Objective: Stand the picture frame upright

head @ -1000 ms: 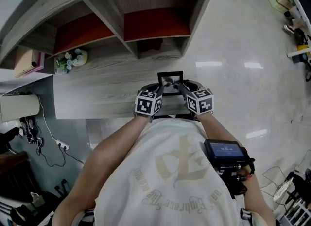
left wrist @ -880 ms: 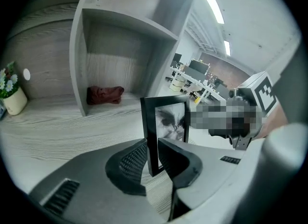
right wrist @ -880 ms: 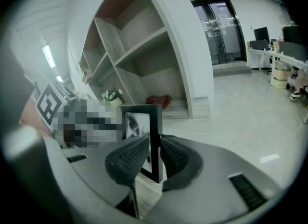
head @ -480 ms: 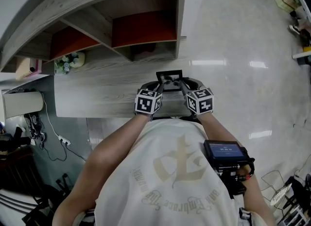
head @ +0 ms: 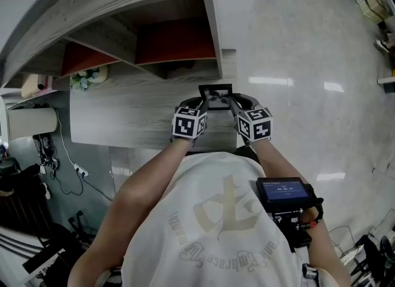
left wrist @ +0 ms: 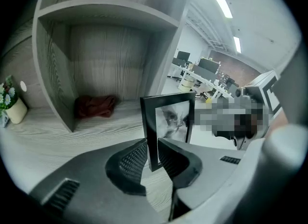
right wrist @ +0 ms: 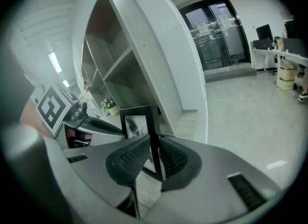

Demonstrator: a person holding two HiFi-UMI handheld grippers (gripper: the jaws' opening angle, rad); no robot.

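Note:
A black picture frame [head: 215,96] stands upright between my two grippers near the right end of the wooden desk [head: 123,119]. My left gripper [head: 202,102] is shut on the frame's left edge; in the left gripper view the frame [left wrist: 168,122] rises from between the pads of the left gripper [left wrist: 153,158]. My right gripper [head: 231,102] is shut on the right edge. Its jaws have just been closing with the frame [right wrist: 138,124] between them, as the right gripper [right wrist: 155,158] shows in its own view. Whether the frame's bottom edge rests on the desk, I cannot tell.
A wooden shelf unit [head: 154,39] with open compartments backs the desk. A small flower pot [head: 86,77] sits at the far left, and a dark red cloth [left wrist: 95,106] lies in a compartment. The desk's right edge [head: 235,94] drops to shiny floor [head: 308,63].
Both grippers and the frame have shifted right along the desk, past the shelf's right side panel and closer to the desk's right end. The frame stays upright.

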